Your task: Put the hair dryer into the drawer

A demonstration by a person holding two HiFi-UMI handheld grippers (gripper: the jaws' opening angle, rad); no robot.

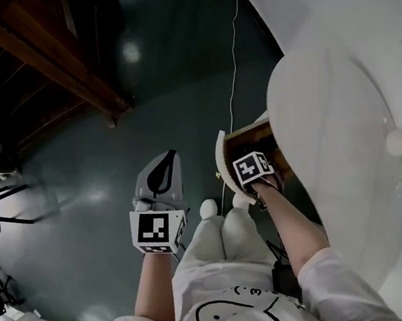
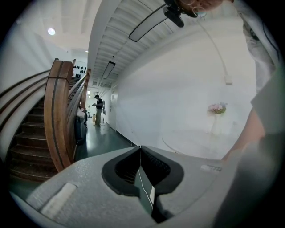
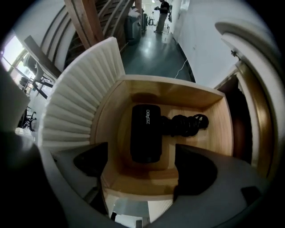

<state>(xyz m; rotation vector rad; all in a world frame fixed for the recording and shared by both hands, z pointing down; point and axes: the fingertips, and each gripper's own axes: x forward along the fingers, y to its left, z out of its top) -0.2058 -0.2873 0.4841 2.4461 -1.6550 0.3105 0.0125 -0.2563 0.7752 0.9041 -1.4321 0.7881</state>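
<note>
The black hair dryer (image 3: pixel 145 132) lies flat on the bottom of the open wooden drawer (image 3: pixel 111 104), with its coiled black cord (image 3: pixel 186 124) beside it. My right gripper (image 3: pixel 141 162) points straight down above the drawer with its jaws wide open, and nothing is between them. In the head view the right gripper (image 1: pixel 255 169) hangs over the drawer (image 1: pixel 223 162), which juts from the white cabinet. My left gripper (image 1: pixel 163 162) hovers over the floor to the left of the drawer. In its own view the left gripper (image 2: pixel 141 153) has its jaws together and holds nothing.
The drawer has a white ribbed curved front (image 3: pixel 75 98). The rounded white cabinet (image 1: pixel 343 123) fills the right side. A wooden staircase (image 1: pixel 48 59) stands at the back left on the dark floor. A thin white cable (image 1: pixel 232 71) runs along the floor. A person (image 2: pixel 98 109) stands far down the corridor.
</note>
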